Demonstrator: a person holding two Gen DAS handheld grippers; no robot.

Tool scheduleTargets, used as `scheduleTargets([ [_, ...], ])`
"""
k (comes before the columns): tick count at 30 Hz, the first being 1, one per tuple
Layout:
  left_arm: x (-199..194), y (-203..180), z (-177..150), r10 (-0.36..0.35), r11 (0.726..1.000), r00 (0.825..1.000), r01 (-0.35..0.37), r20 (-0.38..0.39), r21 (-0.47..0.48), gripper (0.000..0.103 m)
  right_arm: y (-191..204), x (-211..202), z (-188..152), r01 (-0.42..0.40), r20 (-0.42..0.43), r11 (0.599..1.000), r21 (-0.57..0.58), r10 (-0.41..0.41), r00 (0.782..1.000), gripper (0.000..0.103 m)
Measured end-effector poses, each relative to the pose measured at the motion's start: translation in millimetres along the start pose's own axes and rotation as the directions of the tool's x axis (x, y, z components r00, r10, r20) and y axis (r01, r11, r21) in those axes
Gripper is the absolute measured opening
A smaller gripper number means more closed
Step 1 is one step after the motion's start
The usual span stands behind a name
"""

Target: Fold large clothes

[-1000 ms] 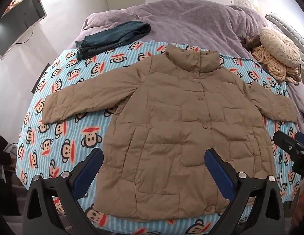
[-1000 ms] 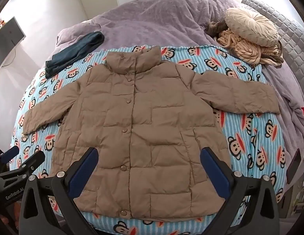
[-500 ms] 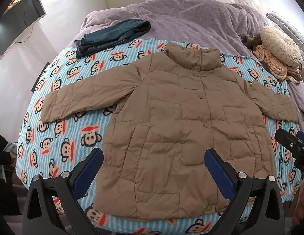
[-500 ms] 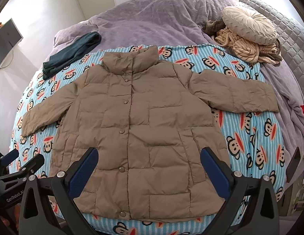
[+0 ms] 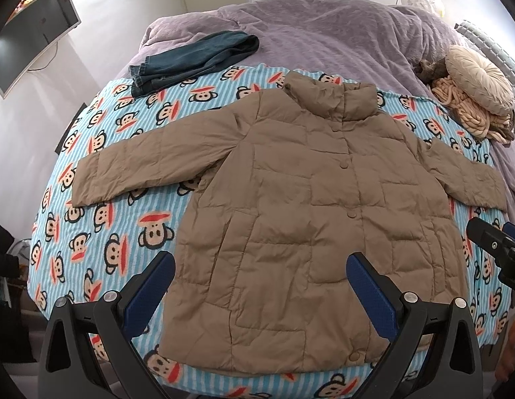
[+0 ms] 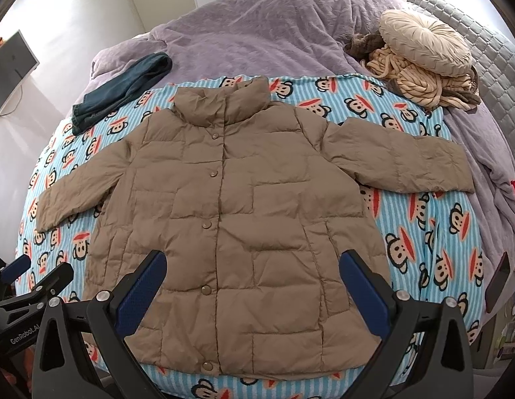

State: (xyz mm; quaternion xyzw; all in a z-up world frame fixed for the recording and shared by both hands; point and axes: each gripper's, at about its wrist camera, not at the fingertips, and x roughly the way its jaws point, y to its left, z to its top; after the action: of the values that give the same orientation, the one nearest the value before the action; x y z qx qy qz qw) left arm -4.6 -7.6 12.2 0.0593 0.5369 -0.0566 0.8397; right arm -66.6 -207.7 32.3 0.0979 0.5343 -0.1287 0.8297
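A: What was laid out, biggest thing first?

B: The bed [image 5: 340,30] under a purple cover, then a monkey-print blanket [image 5: 101,232] across its near end, and on that the tan jacket [image 5: 290,219], front up, snapped shut, both sleeves spread out sideways. Its collar [image 5: 330,103] pointed away from the person, its hem toward them, so the long axis ran straight out from the grippers.

A: And the grippers?

B: Both hung above the hem end, neither touching cloth. The left gripper [image 5: 260,276] had its jaws wide apart, holding nothing; the right gripper [image 6: 252,269] was likewise spread and bare. Each showed in the other's view as a dark edge at the side.

A: Which one sat nearer which sleeve?

B: The left sleeve [image 5: 151,169] reached off toward the left gripper's side, the right sleeve [image 6: 400,163] toward the right gripper's side. Judging from that, each sleeve belonged to its own hand; crossing over looked needless.

A: So the first fold?

B: Probably a sleeve brought inward over the chest, across the row of snaps [image 6: 211,174]. The cuffs lay well forward and outward of the jaws, so either hand would have needed to reach up and out.

A: Anything in the way?

B: Jeans [image 5: 194,61] lay beyond the left sleeve, a cushion [image 6: 427,45] beyond the right. Both were apart from the jacket.
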Motion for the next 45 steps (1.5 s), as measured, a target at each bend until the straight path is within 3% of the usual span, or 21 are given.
scheduleTargets([
  [45, 5.2, -7.5, 6.6, 0.001, 1.0, 1.0, -0.001, -0.018, 0.012, 0.103, -1.9, 6.0, 3.9, 0.0, -0.011, 1.0, 0.007, 0.0, 1.0, 0.103],
])
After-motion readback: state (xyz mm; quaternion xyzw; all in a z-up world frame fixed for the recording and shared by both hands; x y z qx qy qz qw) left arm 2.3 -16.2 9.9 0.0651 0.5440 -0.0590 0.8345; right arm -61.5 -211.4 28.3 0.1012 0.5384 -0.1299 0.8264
